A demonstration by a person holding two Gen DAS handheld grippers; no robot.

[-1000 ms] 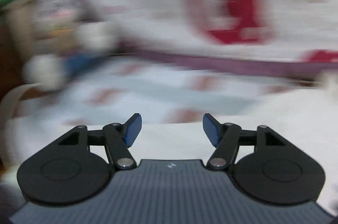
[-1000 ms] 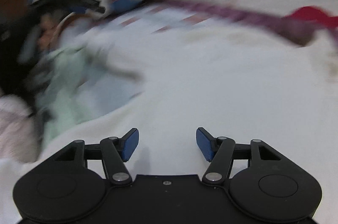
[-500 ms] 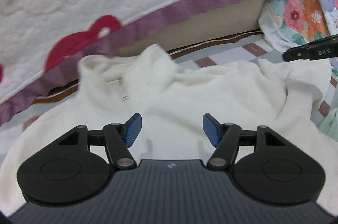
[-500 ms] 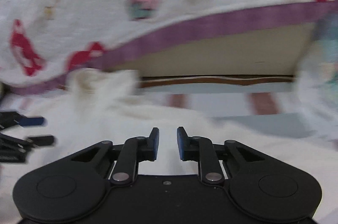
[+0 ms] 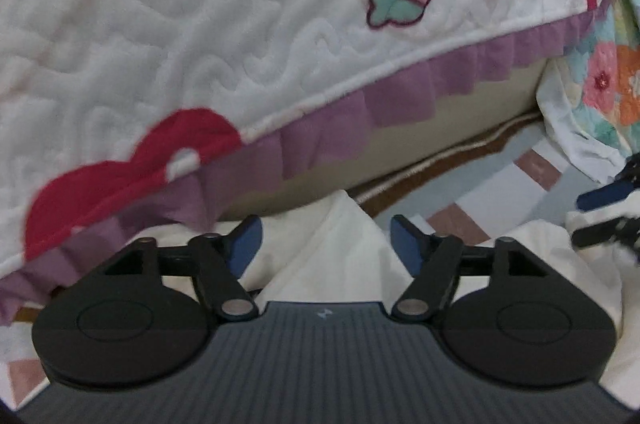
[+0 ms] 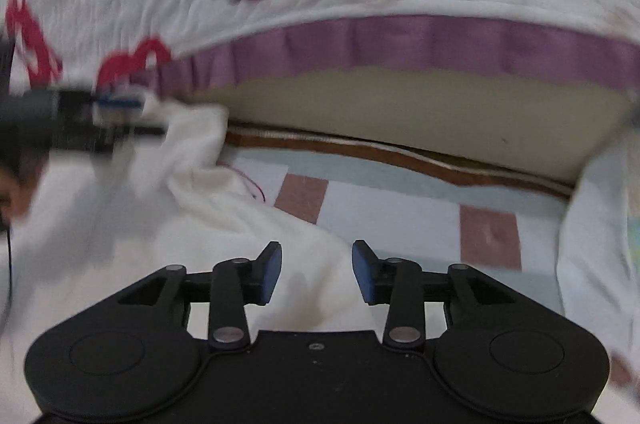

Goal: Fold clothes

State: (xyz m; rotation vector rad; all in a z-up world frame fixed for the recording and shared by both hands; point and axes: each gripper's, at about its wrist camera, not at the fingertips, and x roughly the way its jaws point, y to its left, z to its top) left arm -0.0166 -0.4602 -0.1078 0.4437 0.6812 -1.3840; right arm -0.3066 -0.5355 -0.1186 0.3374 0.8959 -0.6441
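Note:
A white fleecy garment [image 5: 344, 224] lies crumpled on the floor mat by the bed. One raised fold of it stands between the blue pads of my left gripper [image 5: 326, 242]. Those jaws are opening and the pads do not press the cloth. In the right wrist view, the garment [image 6: 200, 216] spreads to the left. Its near edge runs under my right gripper [image 6: 318, 274], whose jaws are opening with cloth below the gap and nothing pinched. Each gripper shows in the other's view: the right gripper [image 5: 600, 200] at the right edge, the left gripper [image 6: 116, 108] blurred at the upper left.
A white quilted bedspread [image 5: 200, 24] with strawberry and red motifs and a purple frill hangs over the beige bed base [image 6: 400, 112] just behind the garment. A checked mat [image 6: 380, 200] covers the floor. A floral quilt [image 5: 608, 76] hangs at the right.
Both views swung from blurred cloth to the bed's side. The left gripper closed in on the garment's raised fold and widened slightly. The right jaws narrowed, then widened again.

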